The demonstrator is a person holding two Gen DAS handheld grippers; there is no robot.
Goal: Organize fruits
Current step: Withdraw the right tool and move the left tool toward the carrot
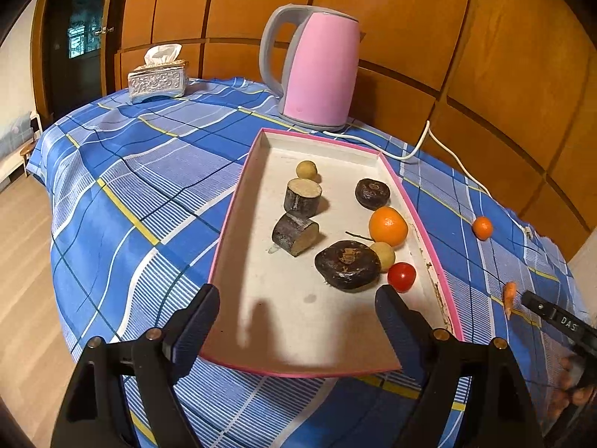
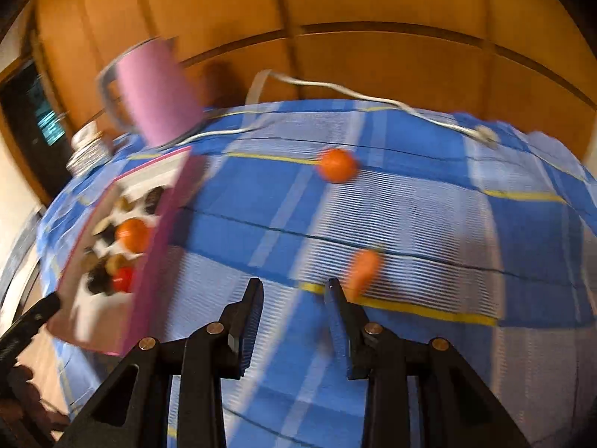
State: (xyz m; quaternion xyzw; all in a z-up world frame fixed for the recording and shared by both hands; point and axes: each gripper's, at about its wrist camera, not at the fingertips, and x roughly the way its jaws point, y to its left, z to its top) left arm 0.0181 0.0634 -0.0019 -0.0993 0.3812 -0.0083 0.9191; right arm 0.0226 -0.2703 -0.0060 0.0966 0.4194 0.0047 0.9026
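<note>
Tray (image 1: 257, 298) of mixed fruit, pink-rimmed.

Pink kettle (image 1: 317, 71) and tissue box (image 1: 157, 80) on checked cloth (image 1: 123, 186).

Reads to me as home room, likely dining corner. I see blue plaid tablecloth (image 1: 123, 201) over table, pink electric kettle (image 1: 317, 71) far side, ornate tissue box (image 1: 157, 79) far left, wood-panelled wall (image 1: 466, 37) behind, laminate floor (image 1: 22, 280) left.
</note>
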